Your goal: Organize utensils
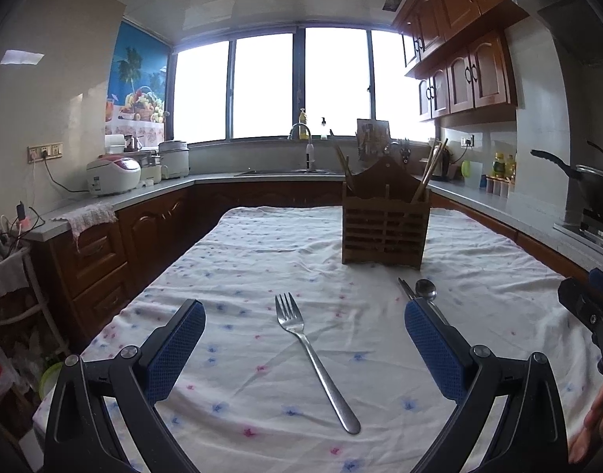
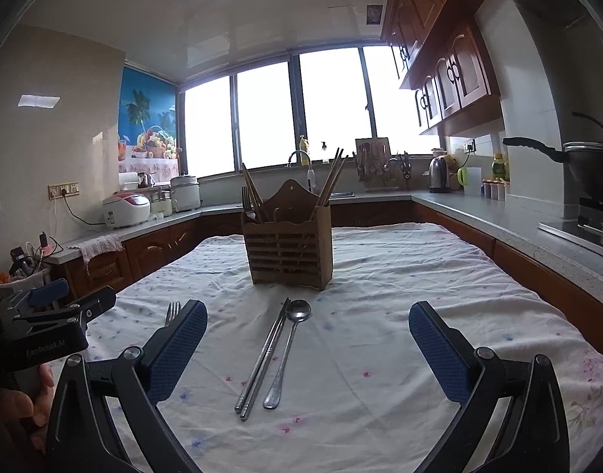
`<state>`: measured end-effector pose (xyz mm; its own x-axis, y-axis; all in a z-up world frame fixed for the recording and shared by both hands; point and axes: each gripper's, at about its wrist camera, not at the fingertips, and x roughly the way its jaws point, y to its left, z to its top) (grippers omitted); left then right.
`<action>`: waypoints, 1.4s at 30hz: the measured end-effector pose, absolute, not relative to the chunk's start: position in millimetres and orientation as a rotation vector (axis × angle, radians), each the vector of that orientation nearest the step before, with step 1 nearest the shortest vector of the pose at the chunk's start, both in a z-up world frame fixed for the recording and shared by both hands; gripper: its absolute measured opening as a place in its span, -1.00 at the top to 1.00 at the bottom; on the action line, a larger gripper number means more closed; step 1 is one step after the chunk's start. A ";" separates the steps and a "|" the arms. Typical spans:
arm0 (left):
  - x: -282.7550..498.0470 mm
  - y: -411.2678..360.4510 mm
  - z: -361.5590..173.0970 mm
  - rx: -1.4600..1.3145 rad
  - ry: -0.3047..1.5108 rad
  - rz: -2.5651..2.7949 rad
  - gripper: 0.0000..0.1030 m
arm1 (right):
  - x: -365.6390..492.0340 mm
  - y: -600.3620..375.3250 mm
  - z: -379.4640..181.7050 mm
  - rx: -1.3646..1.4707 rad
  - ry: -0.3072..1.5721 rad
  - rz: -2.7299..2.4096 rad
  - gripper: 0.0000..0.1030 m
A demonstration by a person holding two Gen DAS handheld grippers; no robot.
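Both claws gape wide, holding nothing. The left gripper (image 1: pixel 304 321), blue mesh-textured pads, hovers over one steel fork (image 1: pixel 311 358), which lies before the slatted wooden holder (image 1: pixel 384 232). The right gripper (image 2: pixel 307 321) frames one round-bowled spoon (image 2: pixel 291 349) and two metal chopsticks (image 2: pixel 264 358), also before the holder. Only its view shows a fork already standing in the holder's left compartment.

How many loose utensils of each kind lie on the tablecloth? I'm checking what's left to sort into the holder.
Fork: 1
Spoon: 1
Metal chopsticks: 2, lying as a pair
Total: 4 loose pieces in front of the wooden holder.
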<state>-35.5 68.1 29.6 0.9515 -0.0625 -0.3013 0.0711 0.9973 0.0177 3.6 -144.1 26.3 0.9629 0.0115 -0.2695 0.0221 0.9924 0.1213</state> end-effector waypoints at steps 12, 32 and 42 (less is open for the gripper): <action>-33.2 68.0 30.8 0.027 0.315 -0.062 -0.99 | 2.6 -142.7 26.9 0.128 0.274 -0.007 -1.00; -37.9 65.9 31.4 0.036 0.309 -0.056 -0.99 | 1.2 -141.6 25.8 0.135 0.281 -0.007 -1.00; -38.6 66.4 33.2 0.040 0.301 -0.053 -0.99 | 1.6 -141.9 26.2 0.135 0.281 -0.009 -1.00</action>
